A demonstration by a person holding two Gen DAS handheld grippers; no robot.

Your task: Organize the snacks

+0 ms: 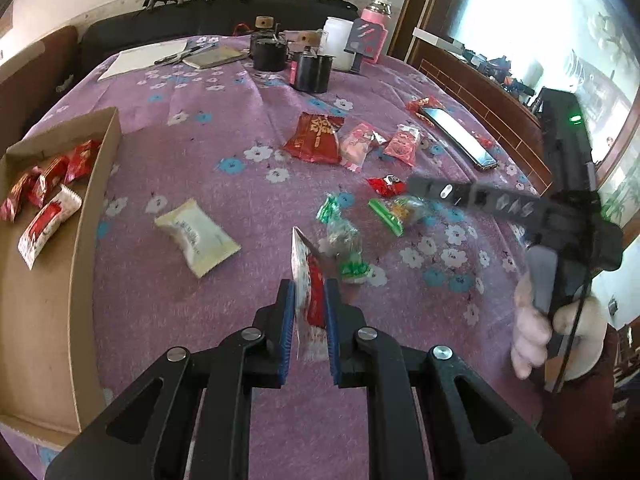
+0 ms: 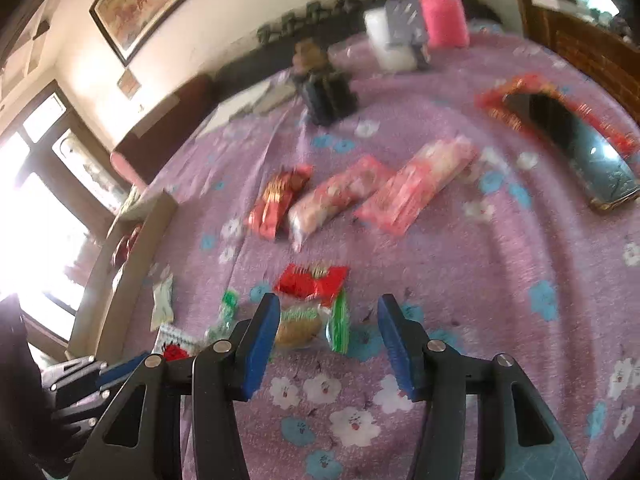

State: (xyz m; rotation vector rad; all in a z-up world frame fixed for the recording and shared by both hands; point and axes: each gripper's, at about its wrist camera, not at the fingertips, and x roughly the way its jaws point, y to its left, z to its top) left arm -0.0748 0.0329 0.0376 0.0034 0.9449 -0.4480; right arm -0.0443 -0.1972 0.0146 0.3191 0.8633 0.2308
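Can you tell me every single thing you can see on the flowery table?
cardboard box: one, brown, left edge, holding red packets
cream packet: one, off-white, beside the box
red-and-white packet: one, held upright in left gripper
green-ended packets: two, clear, table middle
small red packet: one, behind the green ones
big red packet: one, mid-table
pink packets: two, right of it
phone: one, dark, right side
black tins: two, far end
pink bottle: one, far end
left gripper: shut on packet
right gripper: open, over a green-ended packet
hand: one, holding the right gripper

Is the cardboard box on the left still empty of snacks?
No, the cardboard box already holds several red and white snack packets, seen in the left wrist view.
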